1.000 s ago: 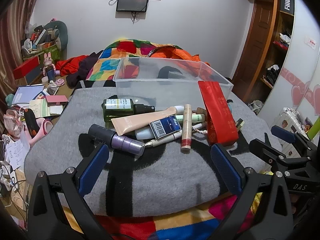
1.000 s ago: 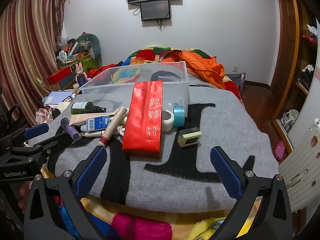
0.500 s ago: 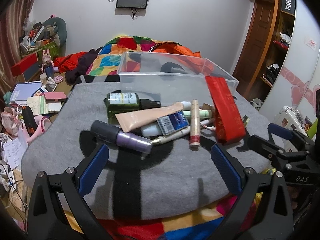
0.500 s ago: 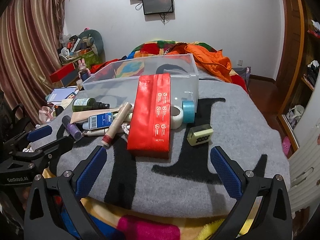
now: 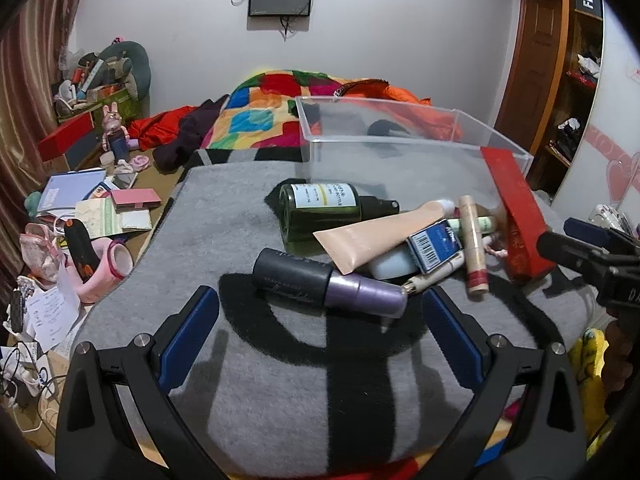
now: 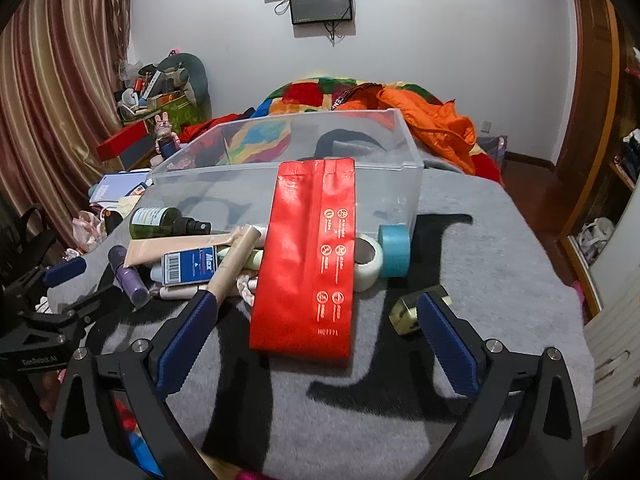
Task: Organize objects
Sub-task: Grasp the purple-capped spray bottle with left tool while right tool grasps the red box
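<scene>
Fingers spread wide and empty on both tools: the left gripper (image 5: pixel 320 340) hangs low over the grey blanket (image 5: pixel 280 392), its open jaws now framing the purple bottle (image 5: pixel 328 284), which lies on its side just ahead of the fingertips. A second ago that bottle sat further off and smaller, so the left tool has closed in on it. The right gripper (image 6: pixel 316 340), equally spread, has likewise advanced; the near end of the red pouch (image 6: pixel 308 264) now lies between its blue pads (image 6: pixel 184 340), though not touching them.

Beyond the purple bottle sits the heap: a peach tube (image 5: pixel 380 236) across a blue-labelled box (image 5: pixel 436 244), a green bottle (image 5: pixel 320 212) behind, a slim stick (image 5: pixel 472 248) leaning beside. From the right view, a white tape roll (image 6: pixel 366 258) and a blue roll (image 6: pixel 394 250) rest against the clear bin (image 6: pixel 280 188), and a small yellowish block (image 6: pixel 408 312), possibly a tape measure, peeks past the right finger. The bin looks empty, though its clear walls make that hard to confirm.

Nothing has been sorted yet. Both approaches suggest first pickups, bottle left, pouch right, then transfers into the bin.
</scene>
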Demonstrator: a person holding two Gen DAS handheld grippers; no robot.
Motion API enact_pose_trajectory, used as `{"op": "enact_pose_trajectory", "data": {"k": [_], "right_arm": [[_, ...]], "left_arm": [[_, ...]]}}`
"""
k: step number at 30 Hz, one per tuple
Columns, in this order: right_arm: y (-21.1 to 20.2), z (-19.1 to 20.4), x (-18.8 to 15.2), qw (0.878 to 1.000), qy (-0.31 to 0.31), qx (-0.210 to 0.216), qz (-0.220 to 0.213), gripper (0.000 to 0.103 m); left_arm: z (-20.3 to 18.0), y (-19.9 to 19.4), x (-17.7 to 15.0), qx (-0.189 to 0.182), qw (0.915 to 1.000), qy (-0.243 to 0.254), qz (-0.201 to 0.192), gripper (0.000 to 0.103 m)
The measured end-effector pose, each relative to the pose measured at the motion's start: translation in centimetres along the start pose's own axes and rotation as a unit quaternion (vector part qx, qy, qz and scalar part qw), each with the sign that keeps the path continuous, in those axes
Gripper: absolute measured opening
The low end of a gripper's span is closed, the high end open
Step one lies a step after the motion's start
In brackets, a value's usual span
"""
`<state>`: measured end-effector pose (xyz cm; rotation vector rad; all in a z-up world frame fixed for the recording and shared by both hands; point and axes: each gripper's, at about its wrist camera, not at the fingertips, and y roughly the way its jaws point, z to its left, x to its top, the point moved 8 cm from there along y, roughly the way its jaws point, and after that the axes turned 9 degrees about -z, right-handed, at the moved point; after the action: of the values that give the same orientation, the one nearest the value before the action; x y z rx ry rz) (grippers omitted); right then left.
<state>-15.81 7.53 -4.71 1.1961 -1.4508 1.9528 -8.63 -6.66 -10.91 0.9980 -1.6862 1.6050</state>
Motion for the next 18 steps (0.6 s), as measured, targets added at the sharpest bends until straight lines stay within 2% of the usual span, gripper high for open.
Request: {"op": "enact_pose_trajectory", "data": {"k": [2,6,9,10,15,17,18], "right_arm": [[0.5,0.0,0.0,1.000,0.001,-0.001,0.005,0.095],[1.6,0.0,0.1,1.000,0.004,-0.002,0.015,0.089],[2.3,-0.1,0.3,1.000,0.004,-0.006,0.020,0.084],[2.5,-0.1,0.4,1.000,0.004,-0.007,0.021,0.083],[3.6,-0.1,-0.1,0.999,0.001,-0.007,0.040,0.065],[3.5,-0.2,-0.2,0.999,-0.004,-0.011,0.037,0.063],[3.3,-0.2,-0.3,0.999,-0.007,-0.013,0.036,0.058]], "left_arm": [[-0.1,0.9,-0.3,-0.012,0.9998,0.006,0.018,0.103],[0.0,2.6,-0.7,-0.001,0.9990,0.019,0.041,0.103],[0.0,3.6,-0.8,-0.009,0.9985,0.012,0.052,0.103],[0.0,3.7,-0.8,-0.009,0.9986,0.012,0.051,0.103],[-0.3,3.7,-0.4,-0.007,0.9993,0.018,0.033,0.103],[-0.4,3.4,-0.4,-0.004,0.9994,0.025,0.024,0.097],[-0.5,3.3,-0.3,-0.001,0.9994,0.031,0.019,0.092]]}}
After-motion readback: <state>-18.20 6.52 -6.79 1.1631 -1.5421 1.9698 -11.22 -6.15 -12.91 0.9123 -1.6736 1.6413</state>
